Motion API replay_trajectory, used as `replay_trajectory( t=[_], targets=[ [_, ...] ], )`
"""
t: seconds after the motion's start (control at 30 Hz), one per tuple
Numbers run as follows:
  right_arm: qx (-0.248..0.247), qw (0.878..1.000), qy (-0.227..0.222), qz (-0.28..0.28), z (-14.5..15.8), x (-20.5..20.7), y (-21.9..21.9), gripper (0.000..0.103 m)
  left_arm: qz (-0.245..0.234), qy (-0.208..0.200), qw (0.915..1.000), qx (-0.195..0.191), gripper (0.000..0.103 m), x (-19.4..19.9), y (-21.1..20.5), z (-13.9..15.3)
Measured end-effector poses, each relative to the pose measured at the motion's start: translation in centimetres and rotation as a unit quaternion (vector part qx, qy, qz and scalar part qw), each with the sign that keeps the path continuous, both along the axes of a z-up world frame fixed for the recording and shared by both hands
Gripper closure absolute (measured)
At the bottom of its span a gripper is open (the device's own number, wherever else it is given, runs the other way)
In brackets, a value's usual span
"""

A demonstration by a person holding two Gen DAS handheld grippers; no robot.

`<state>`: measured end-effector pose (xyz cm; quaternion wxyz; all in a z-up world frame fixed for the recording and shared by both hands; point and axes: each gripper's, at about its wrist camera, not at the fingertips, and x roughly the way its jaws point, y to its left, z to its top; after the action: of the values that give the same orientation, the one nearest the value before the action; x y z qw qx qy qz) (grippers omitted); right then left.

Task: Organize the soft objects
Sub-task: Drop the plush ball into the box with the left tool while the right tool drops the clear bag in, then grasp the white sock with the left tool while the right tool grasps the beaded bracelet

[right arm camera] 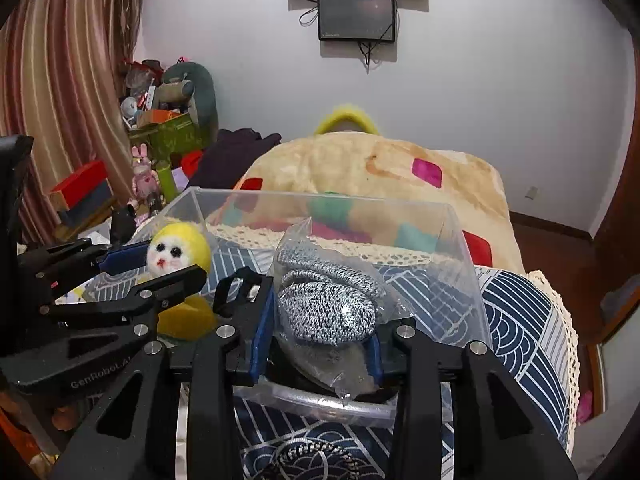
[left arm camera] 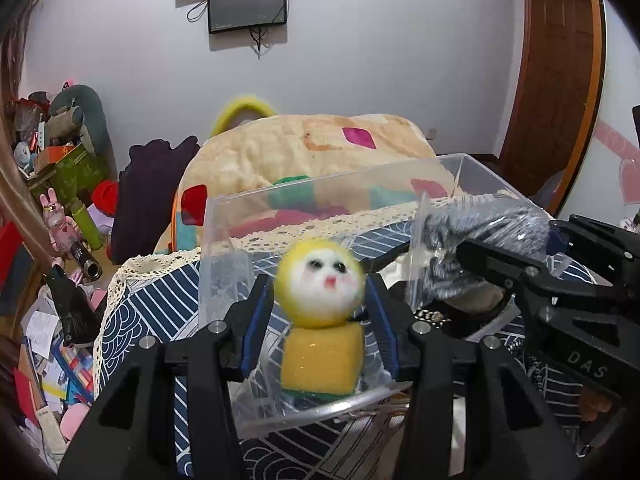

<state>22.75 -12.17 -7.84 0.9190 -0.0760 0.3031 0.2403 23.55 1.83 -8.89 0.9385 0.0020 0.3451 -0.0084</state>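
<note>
Over clear bin [left arm camera: 224,216]: left claw [left arm camera: 319,304] grips doll [left arm camera: 320,280]; right claw [right arm camera: 320,332] grips bagged socks [right arm camera: 324,304].

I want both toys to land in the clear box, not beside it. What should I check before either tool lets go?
1. Left tool grips the yellow doll by its head: ok.
2. Doll over the clear box: ok.
3. Right tool grips the bagged grey knit: ok.
4. Knit past the box's near rim: ok.
5. Tools apart from each other: ok, though close.
6. Box floor free under the doll: cannot tell.
</note>
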Motion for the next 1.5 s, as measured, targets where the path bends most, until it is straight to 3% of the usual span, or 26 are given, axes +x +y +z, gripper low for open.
replay_trajectory(
  t=[0.1, 0.23, 0.5, 0.93, 1.1, 1.5],
  targets=[
    [-0.001, 1.0, 0.001, 0.001, 0.2, -0.2, -0.2, 0.052, -0.001, -0.004, 1.0, -0.006, 0.038, -0.4, 0.1, 0.4],
    [0.002, 1.0, -0.025, -0.014, 1.0, -1.4, -1.1, 0.034, -0.002, -0.018, 0.9998, -0.005, 0.036, -1.5, 0.3, 1.5],
    [0.026, 0.998, -0.062, -0.022, 3.5, -3.5, -2.9, 0.024, -0.002, -0.05, 0.9987, 0.0, 0.008, -4.6, 0.1, 3.5],
    [0.037, 0.995, -0.089, -0.022, 4.4, -7.4, -5.8, 0.021, -0.013, -0.057, 0.9982, -0.013, 0.003, -9.4, -0.3, 3.5],
    [0.027, 0.997, -0.062, -0.025, 2.3, -7.7, -6.3, 0.021, -0.022, -0.029, 0.999, -0.026, 0.003, -10.1, -0.7, 1.7],
    [0.015, 0.999, 0.043, -0.008, -3.8, -7.7, -6.7, 0.021, -0.054, 0.018, 0.9983, -0.014, 0.003, -10.8, -3.6, -2.7]
  ],
)
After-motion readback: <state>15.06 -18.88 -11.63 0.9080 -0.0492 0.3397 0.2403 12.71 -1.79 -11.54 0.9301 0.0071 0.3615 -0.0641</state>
